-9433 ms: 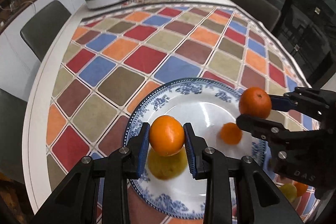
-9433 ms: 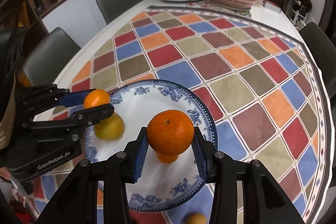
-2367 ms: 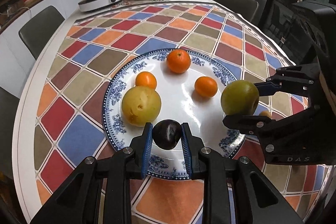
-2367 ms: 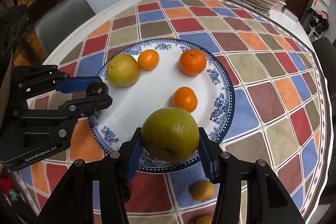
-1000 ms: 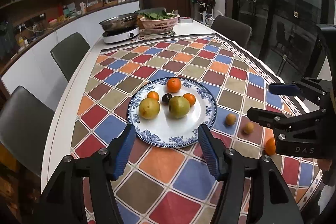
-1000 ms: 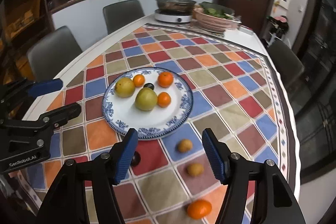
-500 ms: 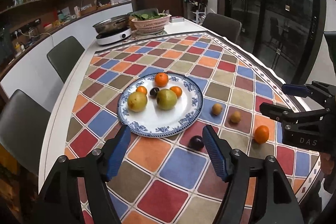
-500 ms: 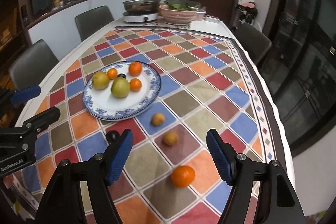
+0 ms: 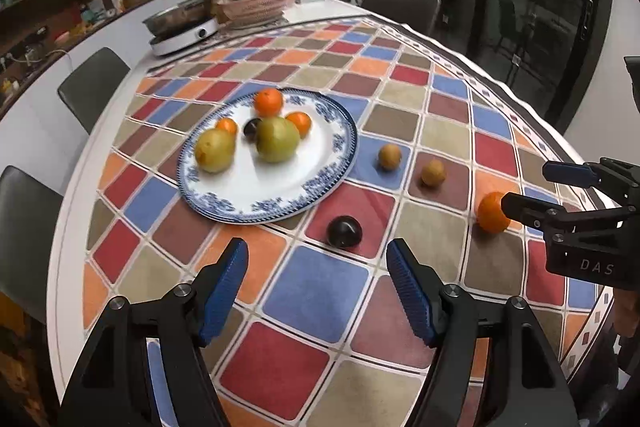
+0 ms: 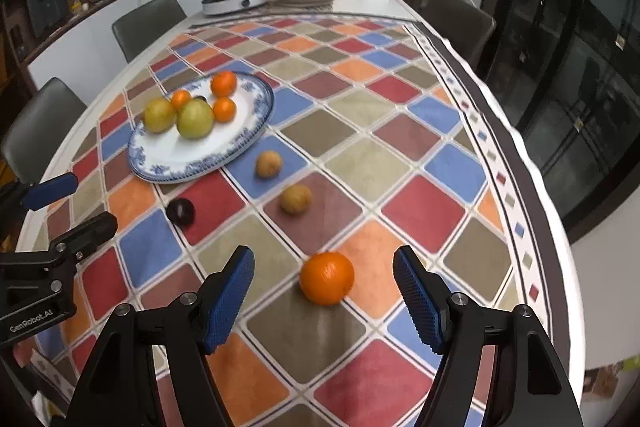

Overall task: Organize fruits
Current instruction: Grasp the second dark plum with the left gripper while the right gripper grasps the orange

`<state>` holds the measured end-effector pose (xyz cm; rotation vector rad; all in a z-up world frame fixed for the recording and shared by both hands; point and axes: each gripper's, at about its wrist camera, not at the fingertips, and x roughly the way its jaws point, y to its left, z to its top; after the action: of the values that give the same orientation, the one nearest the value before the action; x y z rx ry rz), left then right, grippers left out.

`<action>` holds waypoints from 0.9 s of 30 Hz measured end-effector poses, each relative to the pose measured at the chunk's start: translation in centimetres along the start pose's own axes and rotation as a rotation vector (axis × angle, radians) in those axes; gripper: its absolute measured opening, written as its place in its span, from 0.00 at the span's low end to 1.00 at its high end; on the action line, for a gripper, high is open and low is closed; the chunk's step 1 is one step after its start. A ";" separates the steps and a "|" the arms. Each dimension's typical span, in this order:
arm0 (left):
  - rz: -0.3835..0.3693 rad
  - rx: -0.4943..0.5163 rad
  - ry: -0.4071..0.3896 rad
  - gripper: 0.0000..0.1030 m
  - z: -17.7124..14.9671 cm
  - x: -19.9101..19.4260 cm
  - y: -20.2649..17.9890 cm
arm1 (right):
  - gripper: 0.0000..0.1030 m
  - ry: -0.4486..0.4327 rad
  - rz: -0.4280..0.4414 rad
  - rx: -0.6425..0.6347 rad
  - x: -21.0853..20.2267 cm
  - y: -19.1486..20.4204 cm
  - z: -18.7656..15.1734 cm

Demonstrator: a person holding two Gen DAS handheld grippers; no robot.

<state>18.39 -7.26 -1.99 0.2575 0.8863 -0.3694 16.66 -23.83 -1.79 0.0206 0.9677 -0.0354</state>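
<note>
Far left: left gripper (image 9: 316,287) empty, jaws spread wide, hovering above the tablecloth (image 9: 316,291) short of the fruit. Just ahead and slightly right of its gap, a dark plum (image 9: 344,231) on a red square, apart from the plate (image 9: 248,187). On the plate: two yellow-green pears (image 9: 277,139), three small oranges and another dark plum, crowded toward the far rim.

Further right, loose on the cloth: two small brownish fruits (image 9: 389,157), one just beside the plate rim, the other (image 9: 433,172) a square on. Then an orange (image 10: 327,283), nearest the right gripper (image 10: 324,299), likewise wide open and empty, the orange roughly centred in its gap.

Likely handling: orange firm, light, dimpled rind giving decent grip, but round and apt to roll; best taken across its widest middle. Plum smooth, probably slippery and easily bruised; gentle squeeze at the equator. Brown fruits small; centring needed before closing.
</note>
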 end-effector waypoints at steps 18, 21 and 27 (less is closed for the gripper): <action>-0.043 0.046 0.067 0.62 0.8 5.8 -1.1 | 0.70 0.076 0.010 0.051 4.0 -1.3 -2.2; -0.044 0.044 0.081 0.58 0.9 6.8 -1.2 | 0.65 0.081 0.011 0.055 4.4 -1.4 -2.1; -0.056 0.020 0.111 0.47 1.0 8.4 -1.1 | 0.57 0.104 0.023 0.055 5.4 -1.3 -2.1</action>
<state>23.45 -10.34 -8.10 0.2738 1.0010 -0.4192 17.97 -25.19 -7.41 0.0850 1.0700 -0.0405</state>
